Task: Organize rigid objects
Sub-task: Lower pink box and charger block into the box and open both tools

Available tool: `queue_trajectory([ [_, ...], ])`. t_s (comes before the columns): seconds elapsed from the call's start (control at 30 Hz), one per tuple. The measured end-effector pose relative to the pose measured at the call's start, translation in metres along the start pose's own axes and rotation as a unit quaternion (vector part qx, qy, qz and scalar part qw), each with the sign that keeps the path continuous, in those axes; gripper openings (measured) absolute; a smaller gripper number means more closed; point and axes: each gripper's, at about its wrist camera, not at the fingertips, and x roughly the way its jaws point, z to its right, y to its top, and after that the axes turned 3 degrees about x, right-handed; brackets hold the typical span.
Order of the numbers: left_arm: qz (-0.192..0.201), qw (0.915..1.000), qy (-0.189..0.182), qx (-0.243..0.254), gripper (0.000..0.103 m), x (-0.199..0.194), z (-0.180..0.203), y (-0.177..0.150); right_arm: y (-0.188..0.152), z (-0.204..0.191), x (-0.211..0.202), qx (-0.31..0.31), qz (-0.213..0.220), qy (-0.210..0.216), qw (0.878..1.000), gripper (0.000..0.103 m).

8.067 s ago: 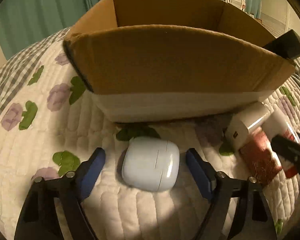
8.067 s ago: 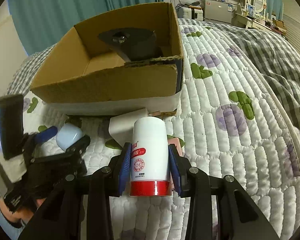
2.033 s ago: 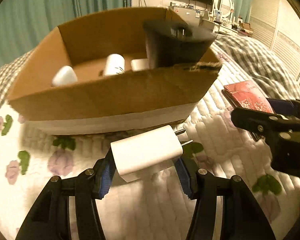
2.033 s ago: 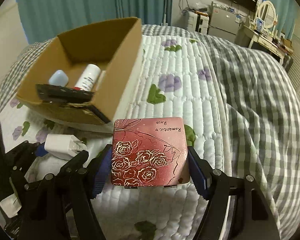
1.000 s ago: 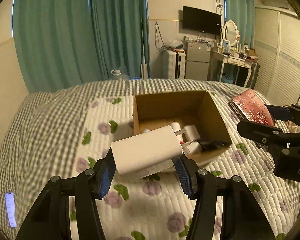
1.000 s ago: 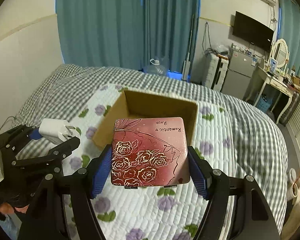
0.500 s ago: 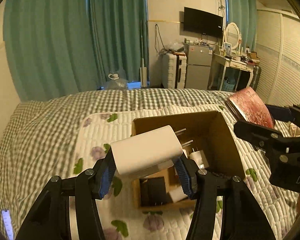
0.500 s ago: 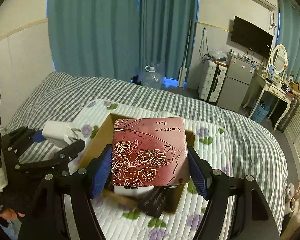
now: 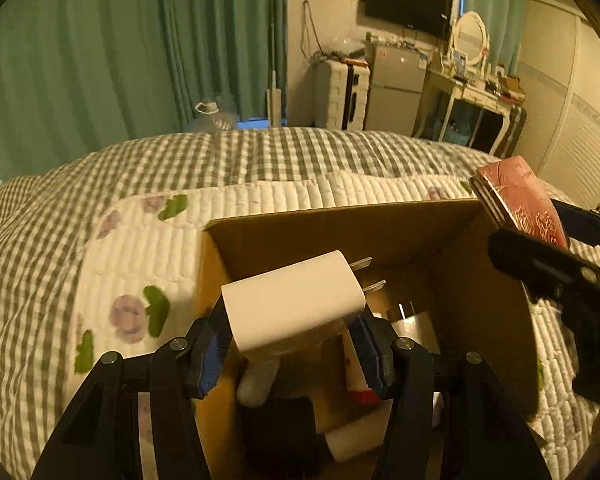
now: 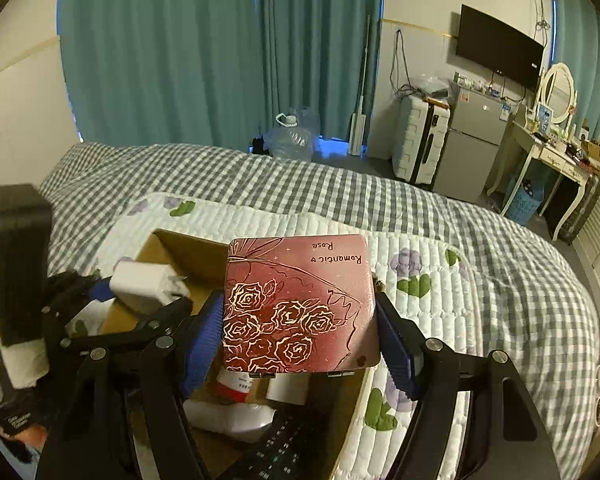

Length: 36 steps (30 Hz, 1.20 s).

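Note:
My left gripper (image 9: pixel 288 344) is shut on a white plug charger (image 9: pixel 296 304) and holds it above the open cardboard box (image 9: pixel 340 220). My right gripper (image 10: pixel 300 340) is shut on a red rose-print tin (image 10: pixel 300 312), also held over the box (image 10: pixel 188 252). The tin also shows at the right of the left wrist view (image 9: pixel 520 204), and the charger at the left of the right wrist view (image 10: pixel 144 284). In the box lie a white bottle with a red cap (image 10: pixel 236 384), a black remote (image 10: pixel 276 456) and other white items (image 9: pixel 352 440).
The box sits on a white quilted floral cover (image 10: pixel 440 264) over a grey checked bedspread (image 10: pixel 260 176). Beyond the bed stand teal curtains (image 10: pixel 220 48), a water jug (image 10: pixel 288 136), a suitcase (image 10: pixel 420 140), a small fridge (image 10: pixel 472 140) and a dressing table (image 10: pixel 552 152).
Both grippers have come down closer over the box while holding their objects. The box now fills more of both views.

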Motion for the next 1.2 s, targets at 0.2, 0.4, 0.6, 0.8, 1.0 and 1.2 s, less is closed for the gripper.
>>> queue_trajectory([
  [0.2, -0.012, 0.9999, -0.003, -0.005, 0.059, 0.020, 0.004, 0.001, -0.007, 0.009, 0.014, 0.011, -0.007, 0.009, 1.000, 0.071],
  [0.4, 0.007, 1.0000, 0.005, -0.003, 0.068, 0.006, -0.003, -0.001, -0.008, 0.010, 0.012, 0.014, -0.015, 0.007, 1.000, 0.071],
  [0.6, 0.019, 0.9998, -0.002, -0.009, 0.068, -0.015, -0.016, -0.002, -0.008, -0.001, 0.029, 0.002, -0.048, 0.007, 0.999, 0.071],
  [0.8, 0.026, 0.9995, 0.006, -0.018, 0.068, -0.021, -0.028, -0.005, -0.011, 0.000, 0.051, 0.015, -0.055, 0.008, 0.998, 0.072],
  [1.0, 0.048, 0.9987, 0.013, -0.005, 0.068, -0.037, -0.025, -0.008, -0.009, 0.007, 0.031, 0.053, -0.017, 0.002, 0.998, 0.074],
  [1.2, 0.082, 0.9964, 0.019, 0.003, 0.068, -0.098, -0.017, -0.010, -0.006, 0.001, -0.042, 0.060, 0.015, -0.018, 0.998, 0.074],
])
